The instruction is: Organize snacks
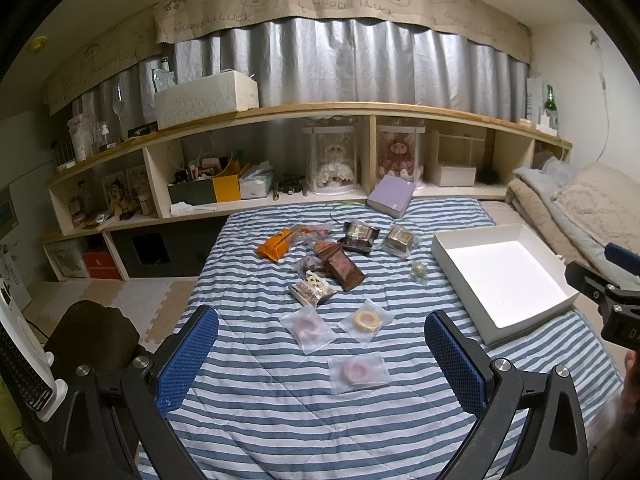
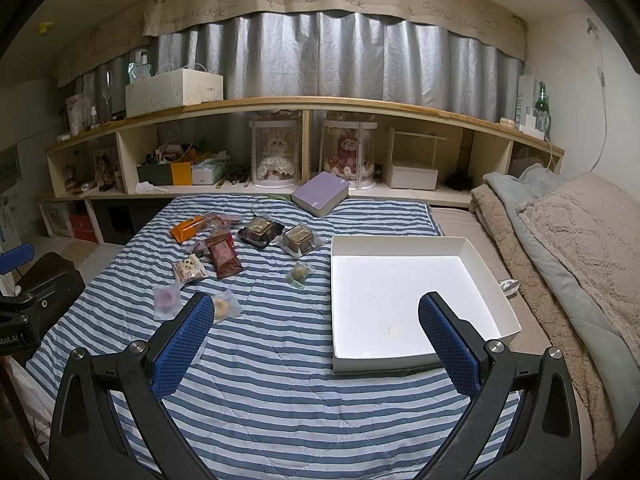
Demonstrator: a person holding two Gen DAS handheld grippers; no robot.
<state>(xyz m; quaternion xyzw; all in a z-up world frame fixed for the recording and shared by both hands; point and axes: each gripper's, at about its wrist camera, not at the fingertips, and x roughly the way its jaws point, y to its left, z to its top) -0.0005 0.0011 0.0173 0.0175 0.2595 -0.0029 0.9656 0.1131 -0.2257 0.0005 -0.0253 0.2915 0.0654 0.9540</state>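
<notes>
A blue-and-white striped quilt (image 1: pixel 280 420) covers the bed, with a long wooden shelf (image 1: pixel 320 110) and grey curtain (image 1: pixel 340 64) at the far side. Left of centre lie the scattered snacks (image 1: pixel 332 256), with three ring-shaped ones in clear wrappers (image 1: pixel 307 328) nearest. To the right sits an empty white box (image 2: pixel 404 292), beside folded blankets (image 2: pixel 568 240). The left gripper (image 1: pixel 320 364) and right gripper (image 2: pixel 316 344) both hover spread wide, holding nothing.

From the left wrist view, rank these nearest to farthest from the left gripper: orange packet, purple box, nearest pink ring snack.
From the left gripper:
1. Pink ring snack, right between its fingers.
2. Orange packet, mid-quilt, left.
3. Purple box, far edge by the shelf.
</notes>
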